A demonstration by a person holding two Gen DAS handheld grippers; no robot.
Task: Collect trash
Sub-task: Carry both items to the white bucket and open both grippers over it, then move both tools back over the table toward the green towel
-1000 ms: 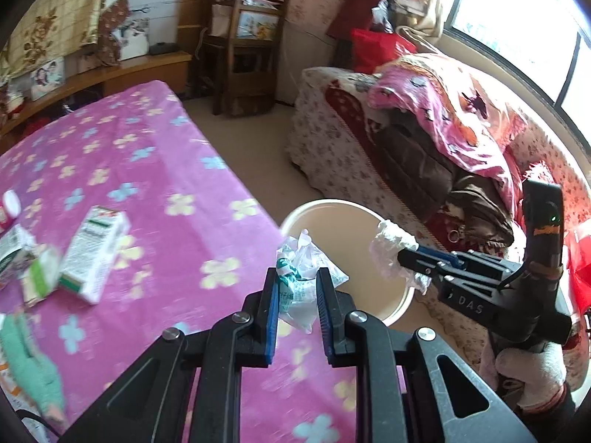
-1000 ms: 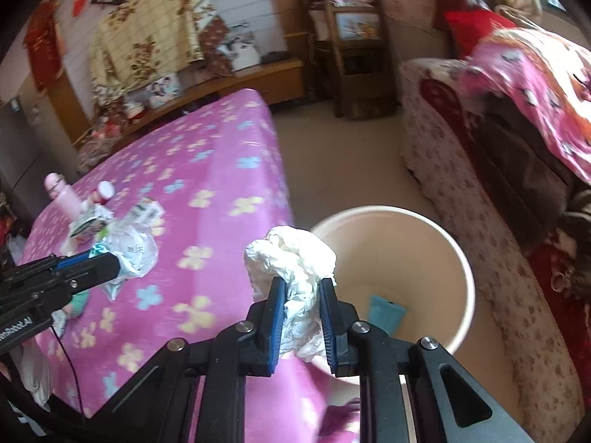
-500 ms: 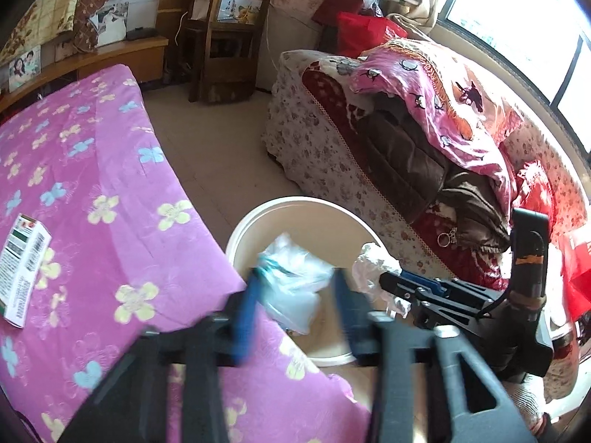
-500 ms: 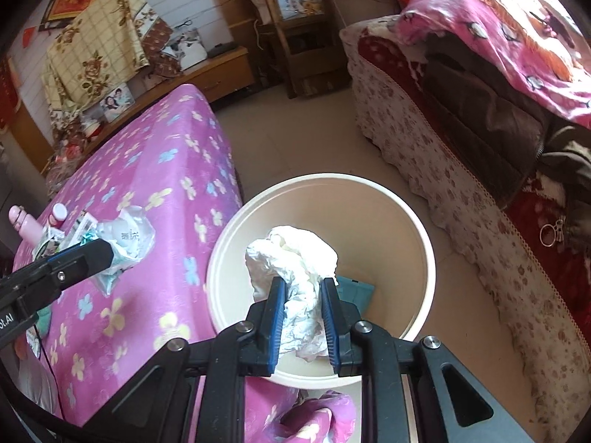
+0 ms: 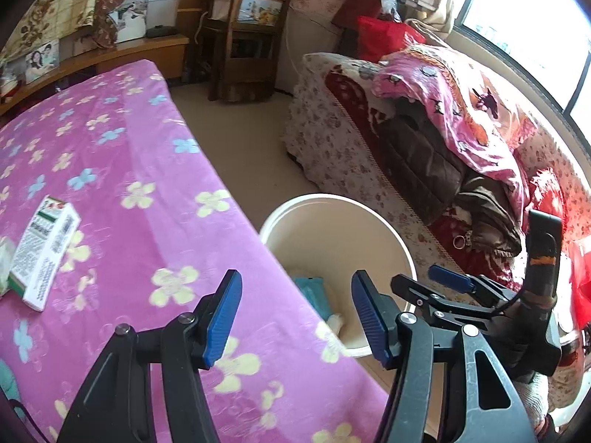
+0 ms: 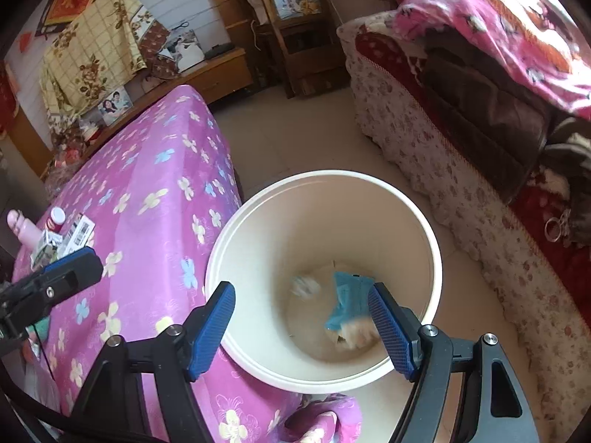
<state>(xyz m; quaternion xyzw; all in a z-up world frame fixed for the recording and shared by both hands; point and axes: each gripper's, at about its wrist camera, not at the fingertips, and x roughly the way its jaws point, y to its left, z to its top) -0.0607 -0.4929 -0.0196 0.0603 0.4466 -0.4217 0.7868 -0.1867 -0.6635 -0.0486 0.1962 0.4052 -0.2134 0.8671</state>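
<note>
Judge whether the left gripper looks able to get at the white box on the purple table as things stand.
Probably yes. The left gripper is open with nothing between its jaws, and the white box lies flat on the table with bare cloth between them. It points toward the bucket, so it would need to swing left.

1. One bucket (image 6: 436,258), below and ahead of both grippers
2. Three bits of trash in it: one teal packet (image 6: 347,301) by the right gripper's right finger, one white wad (image 6: 306,287) left of the packet, one pale crumpled wad (image 6: 354,336) nearest that gripper
3. Two grippers: left (image 5: 295,312), right (image 6: 301,325)
4. One white box (image 5: 44,251), far left of the left gripper
5. Two bottles far left of the right gripper: one pink (image 6: 22,227), one white-capped (image 6: 56,218)
</note>
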